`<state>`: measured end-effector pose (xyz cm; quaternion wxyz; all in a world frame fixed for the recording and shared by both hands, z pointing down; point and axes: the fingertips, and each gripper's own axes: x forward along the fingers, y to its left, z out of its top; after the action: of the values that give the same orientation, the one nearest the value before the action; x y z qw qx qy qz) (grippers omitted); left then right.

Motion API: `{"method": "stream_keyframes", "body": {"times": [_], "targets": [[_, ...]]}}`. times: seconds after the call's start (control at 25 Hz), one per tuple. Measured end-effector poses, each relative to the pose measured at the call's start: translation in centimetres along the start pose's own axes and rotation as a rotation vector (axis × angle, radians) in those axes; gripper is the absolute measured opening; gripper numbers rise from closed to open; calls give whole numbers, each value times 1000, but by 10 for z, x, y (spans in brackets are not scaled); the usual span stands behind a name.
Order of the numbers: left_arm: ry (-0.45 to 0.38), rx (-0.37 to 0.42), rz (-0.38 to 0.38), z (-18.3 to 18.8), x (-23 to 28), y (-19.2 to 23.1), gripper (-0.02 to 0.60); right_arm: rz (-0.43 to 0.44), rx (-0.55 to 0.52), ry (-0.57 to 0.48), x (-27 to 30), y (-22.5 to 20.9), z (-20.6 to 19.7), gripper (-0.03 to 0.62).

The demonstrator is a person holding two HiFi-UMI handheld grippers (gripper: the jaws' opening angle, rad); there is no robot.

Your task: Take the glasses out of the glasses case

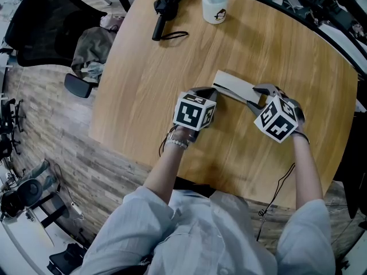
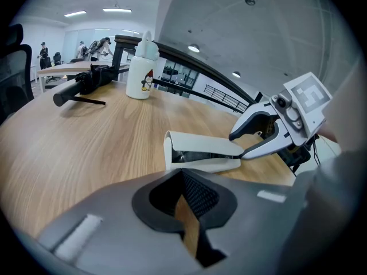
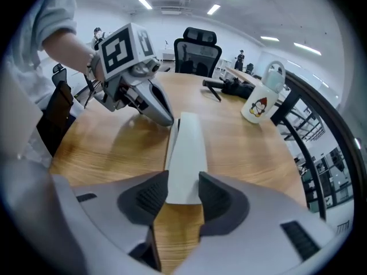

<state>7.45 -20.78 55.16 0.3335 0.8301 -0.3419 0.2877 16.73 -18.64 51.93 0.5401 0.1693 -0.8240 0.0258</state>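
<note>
Head view: a round light-wood bench [image 1: 143,85] carries a white hard-shell glasses case [image 1: 232,85], which lies flat towards the person's side, between the two grippers.
Case: its lid stands slightly raised along one long side, leaving a narrow dark slot. What is inside the slot cannot be made out.
Right gripper [image 3: 183,195]: it points steeply down at the end of the case nearest the person's right. Its jaws stand fairly wide, one on each long side of that end, with the pads against the shell.
Left gripper [image 2: 188,202]: it is tilted down at the bench, its jaws nearly together with only a thin strip of wood showing between them and nothing in the gap. Its tips sit just beside the case's other end. Whether they touch it cannot be told.
Far side of the bench: a white mug with a penguin picture [image 1: 215,7] and a black folded umbrella [image 1: 166,2], both well apart from the case.
Floor: a black mesh office chair [image 1: 43,22] stands beyond the bench's edge.
</note>
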Motion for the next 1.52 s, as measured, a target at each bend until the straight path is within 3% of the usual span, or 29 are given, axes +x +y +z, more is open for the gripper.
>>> {"method": "stream_keyframes", "body": {"times": [0.24,0.48,0.96,1.32,1.52], "targets": [[-1,-6,0,-1,0,1,5,-78,4,-39,-12,-7,5,50],[-3,-14,3,-1,0,0,5,-182,46,-61,-20,-33,3,25],[-1,-9,5,0,0,1,5,-303,83,-39,-20,-66,-9,21],[-2,-10,8,-1,1,1,5,-281,113,-70,-28,-57,-10,23],[-2,-9,6,0,1,1,5,-241,66,-103,-37,-44,10,118]]}}
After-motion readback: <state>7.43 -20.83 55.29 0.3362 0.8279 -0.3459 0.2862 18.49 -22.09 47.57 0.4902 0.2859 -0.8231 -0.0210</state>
